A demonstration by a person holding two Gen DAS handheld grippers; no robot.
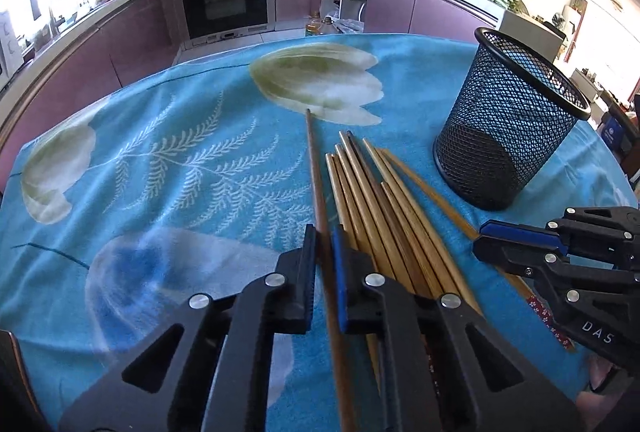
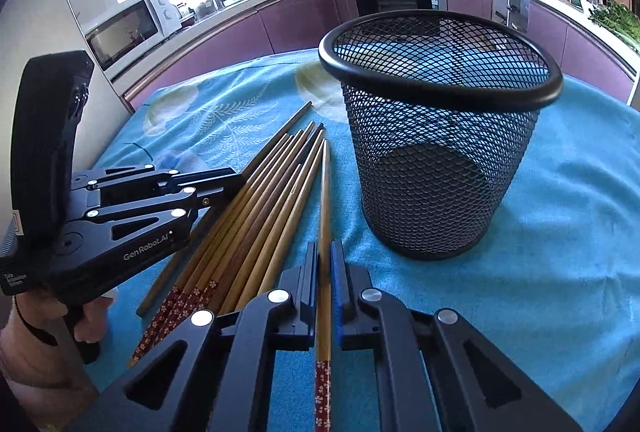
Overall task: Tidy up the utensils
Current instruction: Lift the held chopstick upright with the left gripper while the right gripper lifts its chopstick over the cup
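Left claw (image 2: 236, 187) body reads "GenRobot.AI"; pinches dark chopstick (image 1: 316, 183). Right claw (image 2: 325, 264), marked "DAS", pinches light chopstick (image 2: 324, 216). Remaining chopsticks (image 2: 256, 216) lie on surface (image 2: 560, 232) beside mesh cup (image 2: 436, 159).

The blue-clothed surface (image 1: 168, 159) lies open to the left of the chopstick bundle (image 1: 372, 199); on the bundle's right the upright mesh basket (image 2: 436, 135) stands near, leaving a narrow strip of cloth between; the left gripper (image 2: 224, 187) overhangs the bundle's left edge; the basket's mouth is unobstructed from above.
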